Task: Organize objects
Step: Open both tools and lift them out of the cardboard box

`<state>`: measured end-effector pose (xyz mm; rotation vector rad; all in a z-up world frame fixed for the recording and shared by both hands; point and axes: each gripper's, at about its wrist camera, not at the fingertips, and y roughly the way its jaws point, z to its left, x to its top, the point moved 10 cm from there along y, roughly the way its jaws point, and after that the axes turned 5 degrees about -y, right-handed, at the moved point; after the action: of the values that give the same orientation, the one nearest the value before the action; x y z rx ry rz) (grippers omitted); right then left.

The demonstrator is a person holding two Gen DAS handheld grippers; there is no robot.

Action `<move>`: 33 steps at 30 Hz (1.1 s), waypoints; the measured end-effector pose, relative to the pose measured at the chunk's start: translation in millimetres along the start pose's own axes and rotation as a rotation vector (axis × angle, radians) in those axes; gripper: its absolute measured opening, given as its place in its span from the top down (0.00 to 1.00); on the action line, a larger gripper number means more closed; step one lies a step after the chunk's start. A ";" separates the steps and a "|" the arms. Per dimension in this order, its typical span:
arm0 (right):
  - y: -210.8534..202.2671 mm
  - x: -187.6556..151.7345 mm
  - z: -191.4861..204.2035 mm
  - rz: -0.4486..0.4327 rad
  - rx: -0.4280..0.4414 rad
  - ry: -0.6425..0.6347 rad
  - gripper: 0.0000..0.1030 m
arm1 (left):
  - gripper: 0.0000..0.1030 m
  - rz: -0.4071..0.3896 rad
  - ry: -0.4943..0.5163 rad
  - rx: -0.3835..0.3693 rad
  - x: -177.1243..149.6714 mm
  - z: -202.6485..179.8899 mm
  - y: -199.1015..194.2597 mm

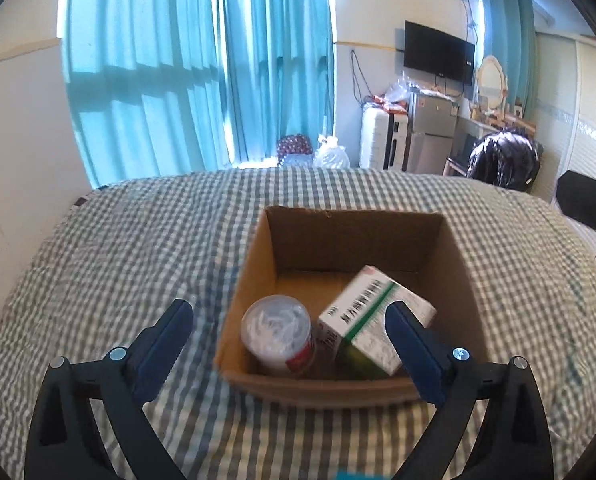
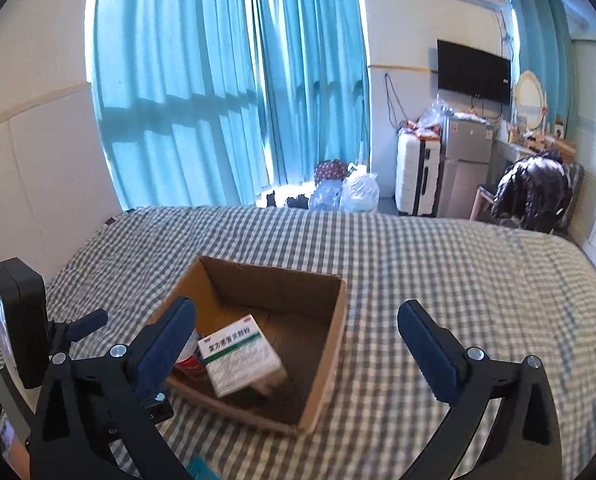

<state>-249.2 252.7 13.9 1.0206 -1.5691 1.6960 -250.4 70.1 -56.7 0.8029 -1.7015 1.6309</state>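
An open cardboard box point(image 1: 349, 228) sits on the checkered bed. Inside it stand a round tub with a clear lid and red label point(image 1: 278, 334) and a white and green medicine box point(image 1: 373, 316) leaning tilted beside it. My left gripper point(image 1: 290, 312) is open and empty, hovering over the box's near side. In the right wrist view the cardboard box point(image 2: 325, 344) lies left of centre with the medicine box point(image 2: 238, 356) in it and the tub point(image 2: 188, 358) mostly hidden behind my left finger. My right gripper point(image 2: 298, 312) is open and empty above the box's right wall.
The green and white checkered bed cover point(image 2: 457, 280) spreads all round the box. The left gripper's body and camera point(image 2: 18, 320) sit at the left of the right wrist view. Beyond the bed are blue curtains point(image 2: 218, 80), bags, a suitcase and a small fridge point(image 2: 463, 168).
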 end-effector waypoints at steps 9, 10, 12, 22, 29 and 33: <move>-108.2 -20.3 25.0 -0.012 -0.004 -0.041 0.01 | 0.02 -0.046 -0.063 0.009 -27.1 15.4 -98.5; -117.7 -26.7 27.6 -0.010 -0.008 -0.051 0.01 | 0.02 -0.045 -0.080 0.012 -34.2 18.5 -107.9; -137.0 -43.6 30.9 -0.006 -0.016 -0.066 0.01 | 0.02 -0.033 -0.116 -0.002 -51.5 23.9 -122.5; -177.2 -135.5 42.7 0.064 -0.029 -0.083 0.01 | 0.02 0.027 -0.122 0.089 -129.1 35.6 -167.4; -153.7 -211.7 55.4 0.174 -0.021 -0.106 0.01 | 0.02 0.090 -0.108 0.186 -198.7 52.5 -158.4; -134.1 -252.8 72.0 0.264 0.030 -0.131 0.01 | 0.02 0.119 -0.113 0.160 -224.2 48.1 -147.3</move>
<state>5.0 214.1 -130.9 0.9913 -1.8349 1.8648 1.1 15.3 -146.3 0.9005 -1.7425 1.8521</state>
